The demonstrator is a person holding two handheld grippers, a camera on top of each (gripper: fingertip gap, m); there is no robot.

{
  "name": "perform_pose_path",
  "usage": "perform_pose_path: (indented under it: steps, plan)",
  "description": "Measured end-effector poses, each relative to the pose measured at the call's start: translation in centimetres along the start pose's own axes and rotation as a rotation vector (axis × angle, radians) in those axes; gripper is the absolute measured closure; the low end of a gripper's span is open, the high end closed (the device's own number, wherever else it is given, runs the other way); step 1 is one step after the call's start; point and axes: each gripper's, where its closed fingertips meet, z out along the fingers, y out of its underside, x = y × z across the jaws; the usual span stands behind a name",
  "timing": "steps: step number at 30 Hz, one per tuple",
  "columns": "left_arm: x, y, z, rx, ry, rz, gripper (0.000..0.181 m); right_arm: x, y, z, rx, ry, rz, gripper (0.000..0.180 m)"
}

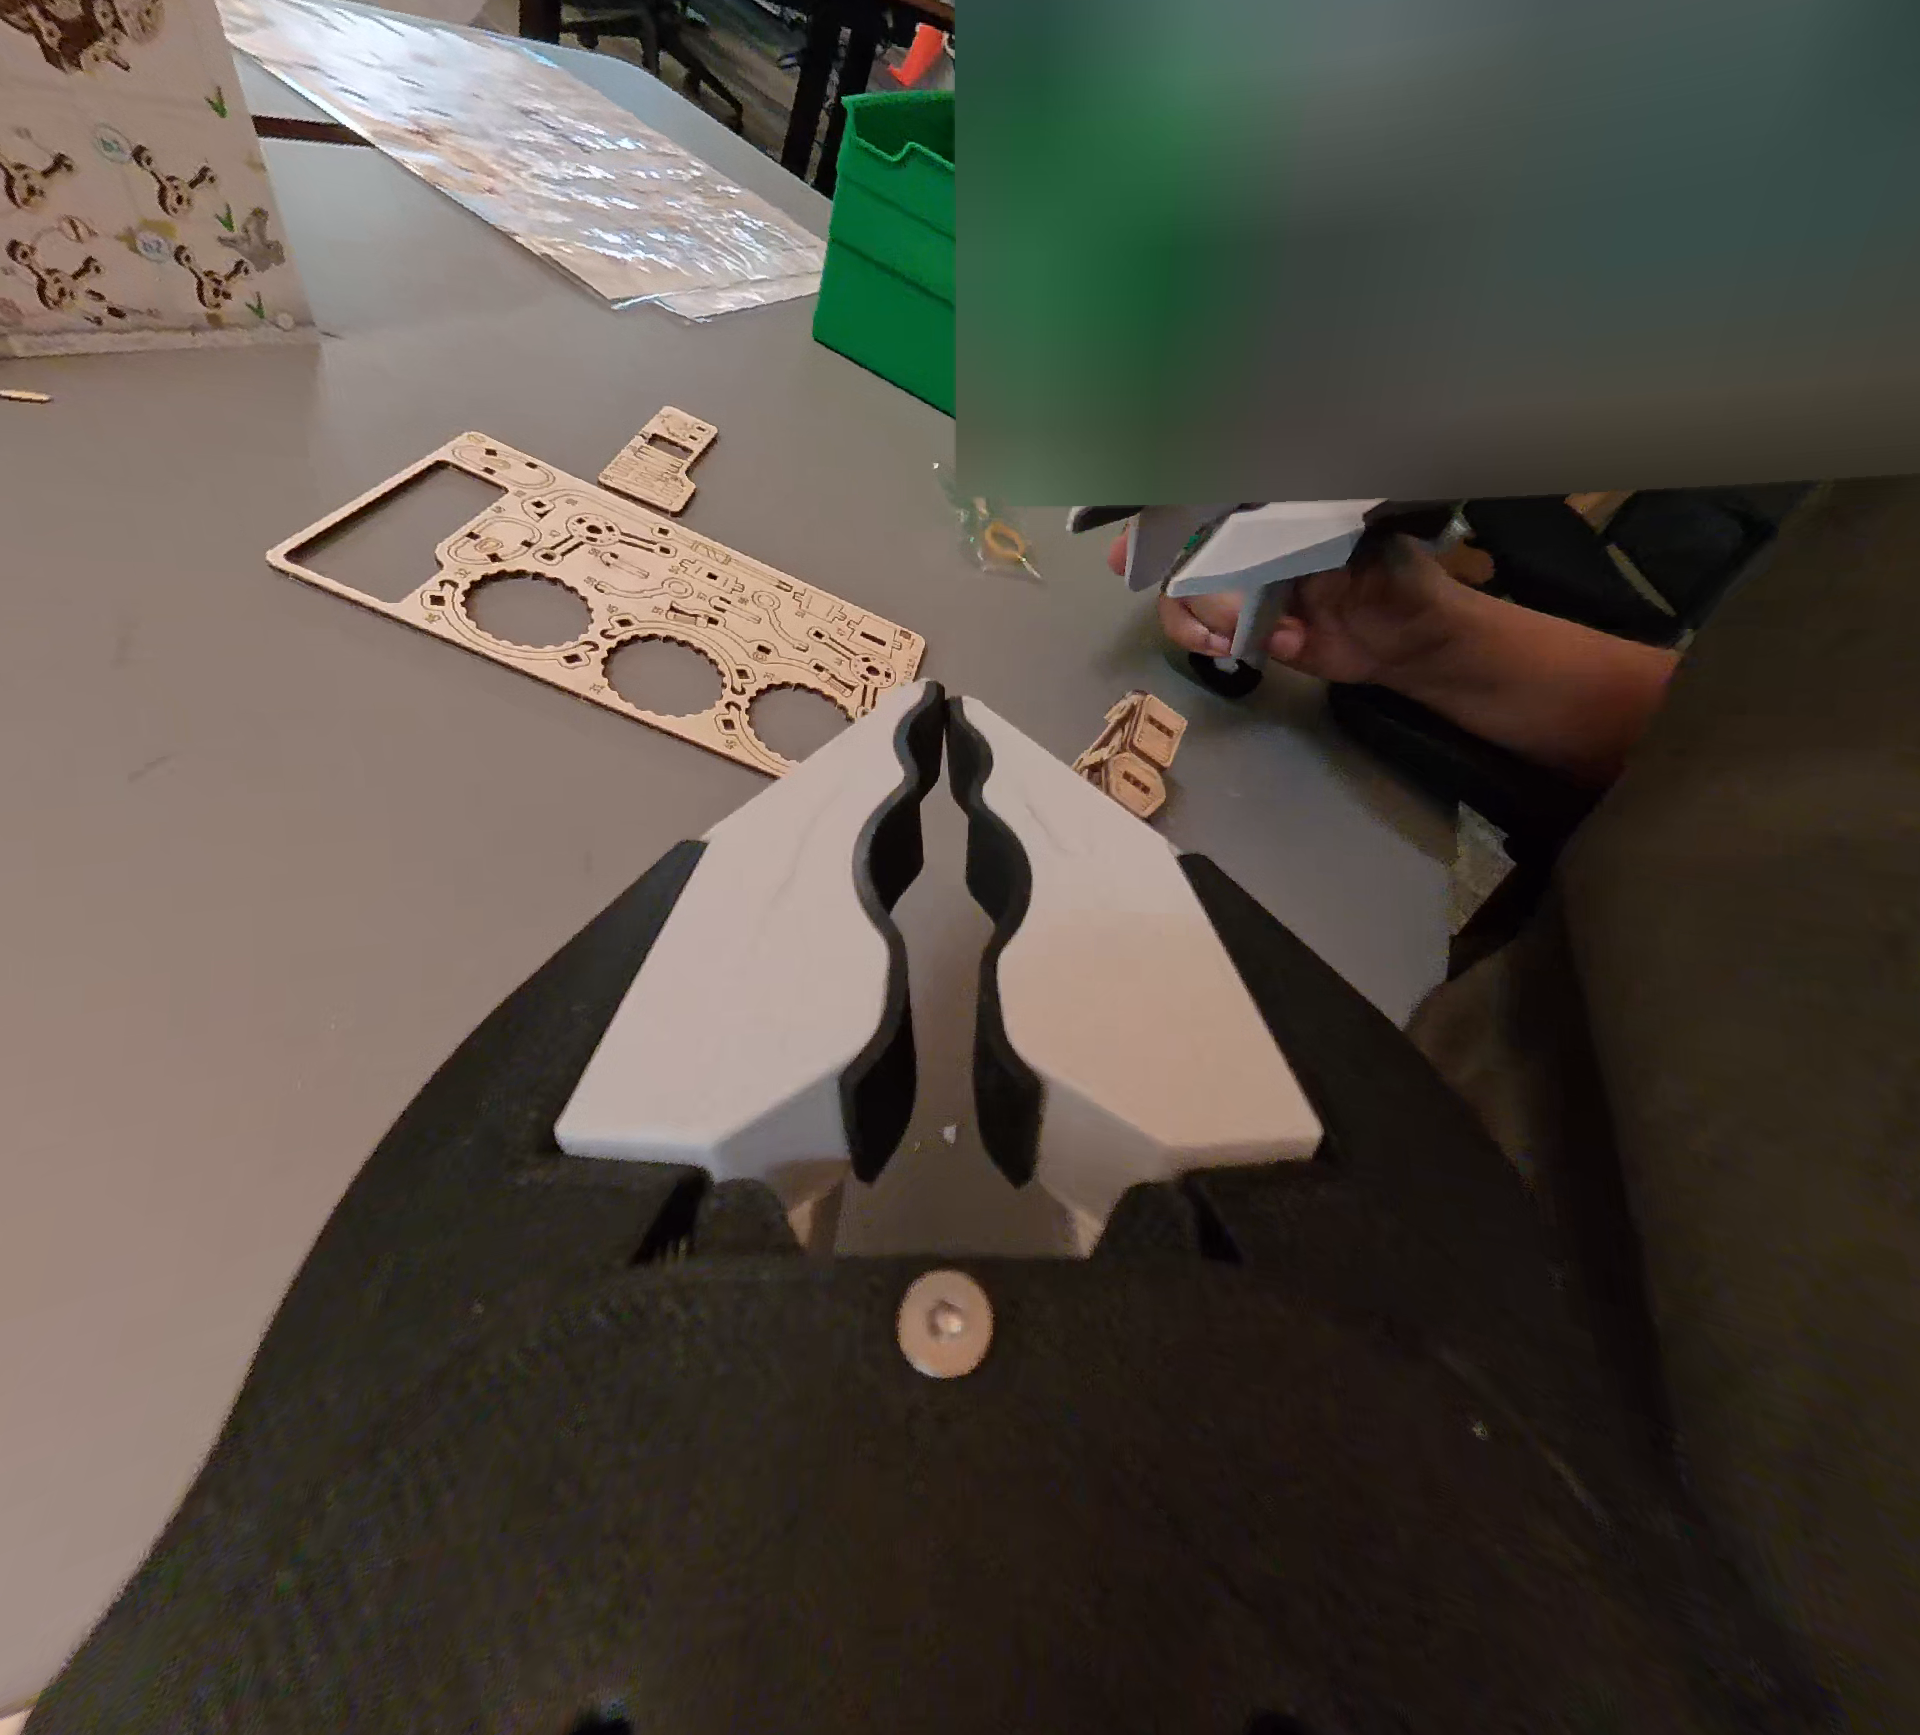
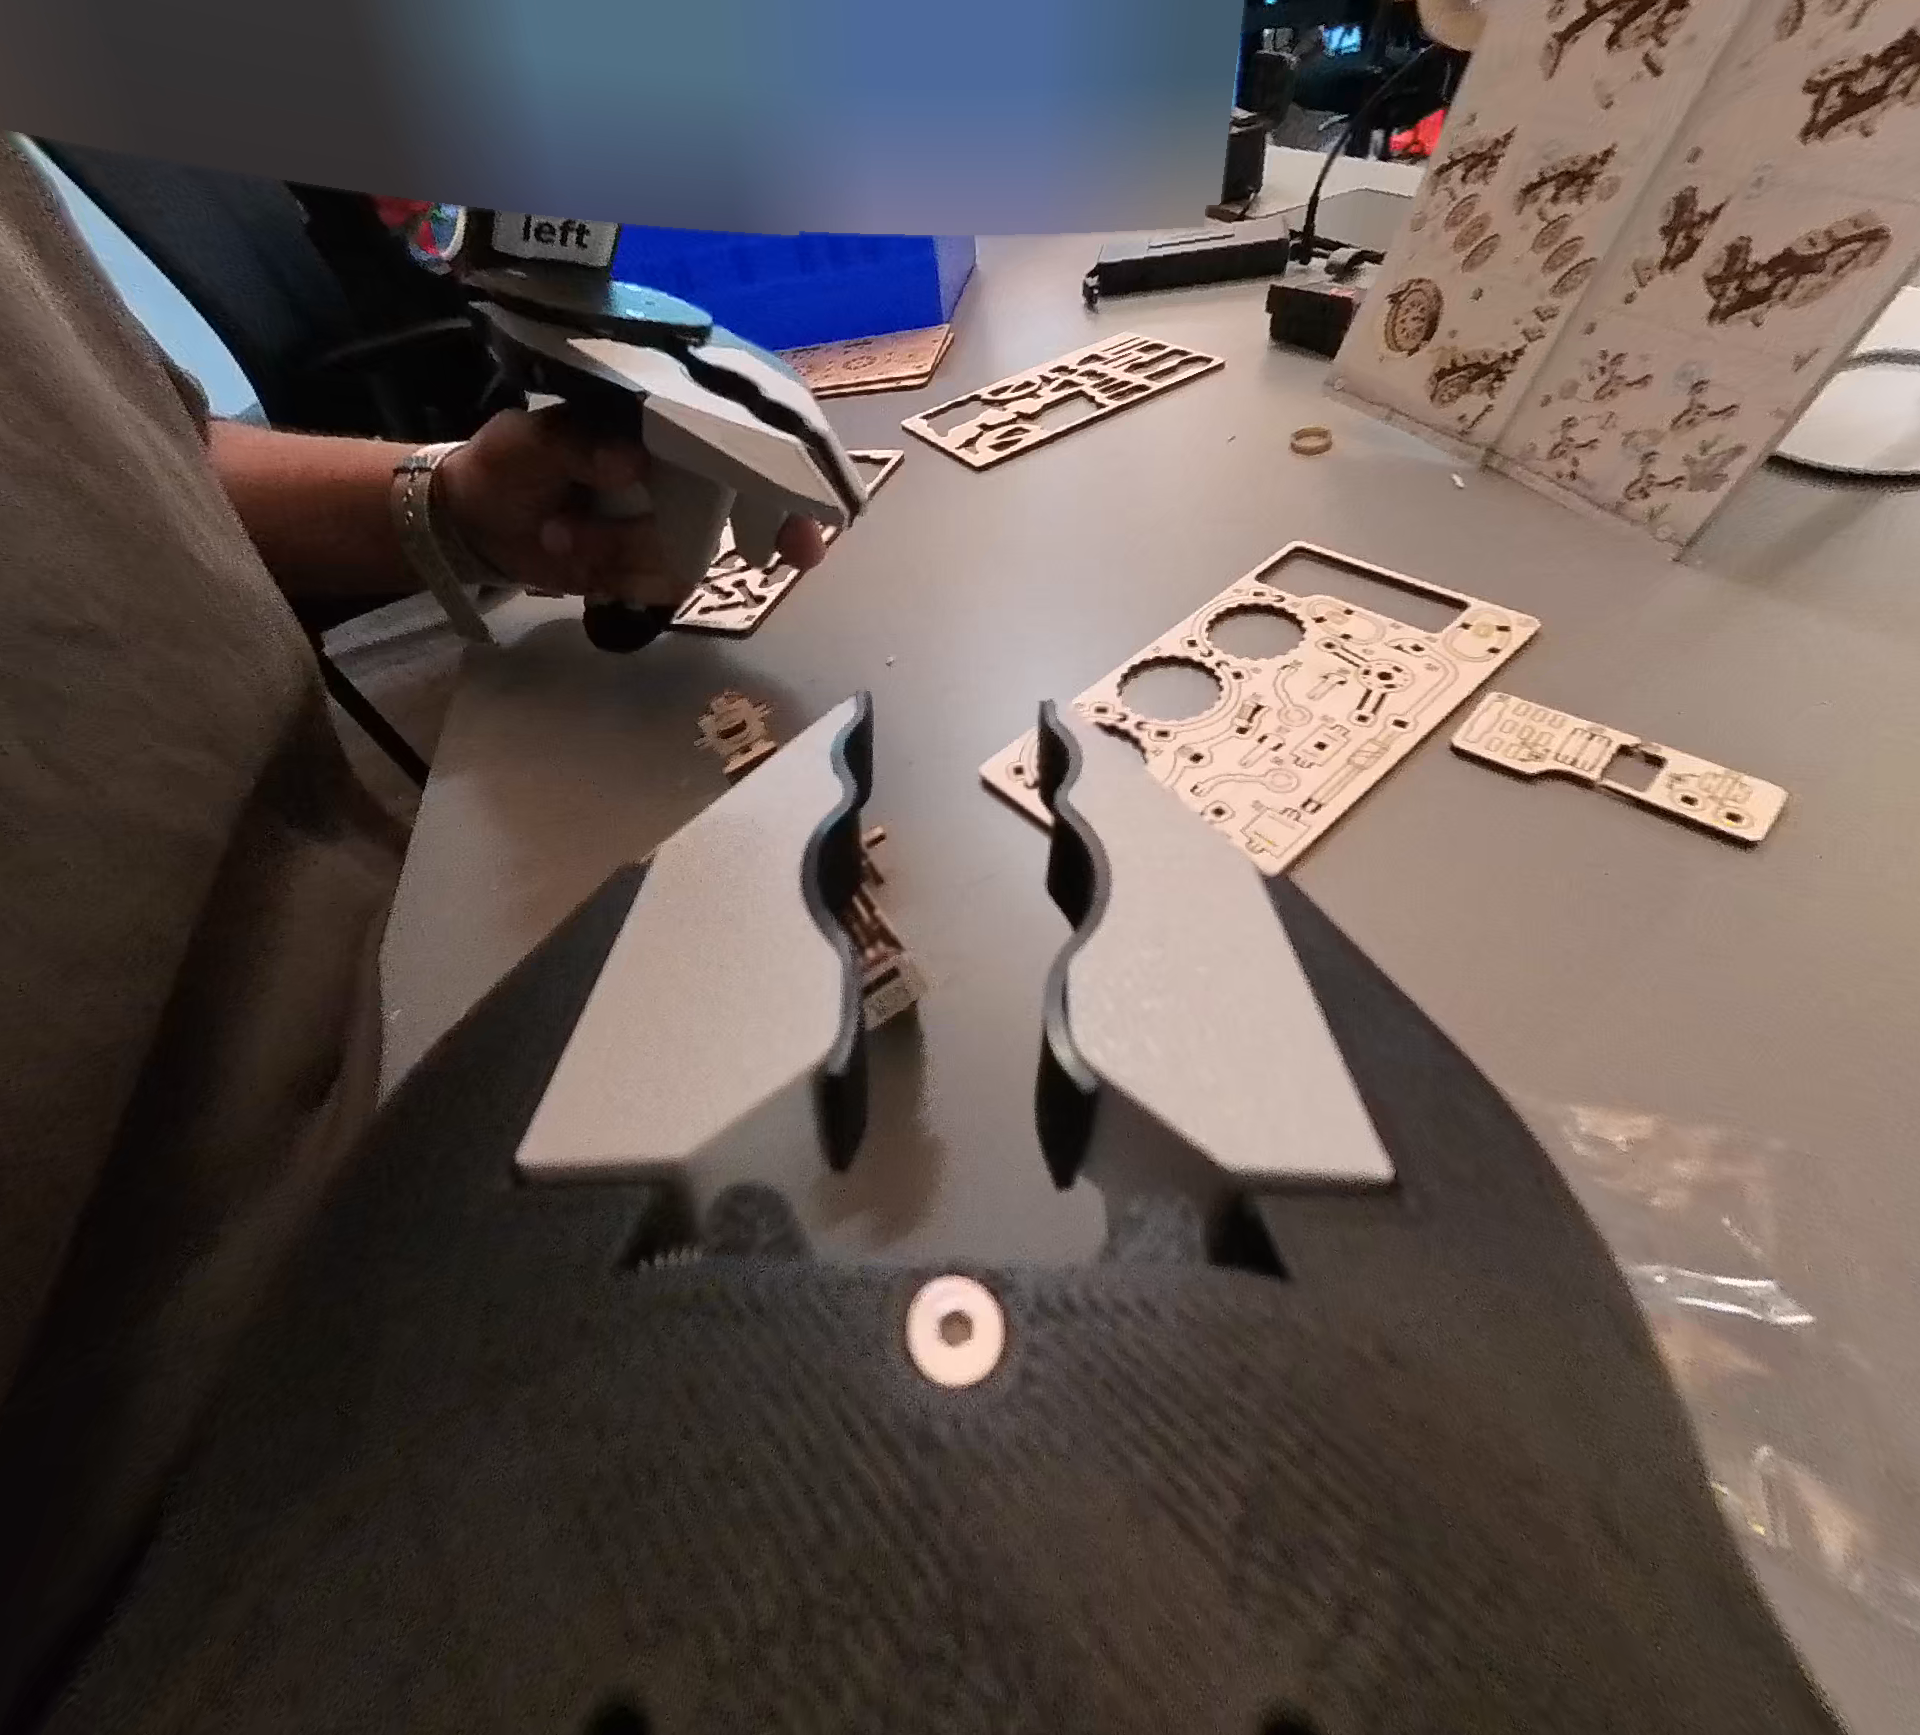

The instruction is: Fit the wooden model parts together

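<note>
My left gripper [image 1: 940, 698] is shut with nothing between its pads, above the grey table just in front of a flat wooden parts sheet [image 1: 623, 605]. It also shows in the right wrist view [image 2: 847, 490], shut and held in a hand. My right gripper [image 2: 951, 709] is open, with table showing between its fingers. A small wooden assembly [image 2: 883, 947] lies on the table, partly hidden behind its left finger [image 2: 847, 750] and not pressed by the pads. The same assembly [image 1: 1132, 750] lies right of my left gripper. The parts sheet [image 2: 1309, 719] lies right of my right gripper.
A small wooden strip [image 2: 1621, 766] lies beyond the sheet, and a small toothed piece [image 2: 736, 729] near the table edge. More cut-out sheets [image 2: 1060, 397] lie farther back. An instruction sheet [image 2: 1662, 210] stands upright. A green bin [image 1: 894, 251] and a plastic bag [image 1: 520, 147] sit at the back. My right fingertips sit around 9 cm from my left ones.
</note>
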Motion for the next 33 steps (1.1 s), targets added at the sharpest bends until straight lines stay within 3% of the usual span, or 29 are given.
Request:
perform_pose_path:
  steps: [4,6,9,17,33]
  plan:
    - [-0.6,0.1,-0.1,-0.003,-0.003,-0.014,0.181,0.5,-0.1,0.0,0.003,-0.032,0.069,0.149]
    - [-0.9,0.1,-0.1,-0.004,-0.008,-0.029,0.181,-0.5,-0.3,-0.1,0.012,-0.119,0.068,0.163]
    - [-1.5,0.0,-0.1,-0.005,-0.014,-0.062,0.181,-1.0,-0.6,-0.2,0.035,-0.154,0.036,0.169]
    - [-1.5,-0.4,-0.4,0.027,0.032,-0.156,0.181,-1.1,-0.4,0.1,0.016,-0.144,0.010,0.166]
    - [-1.7,-0.5,-0.4,0.030,0.017,-0.147,0.181,-0.9,-0.4,0.0,0.016,-0.138,0.023,0.165]
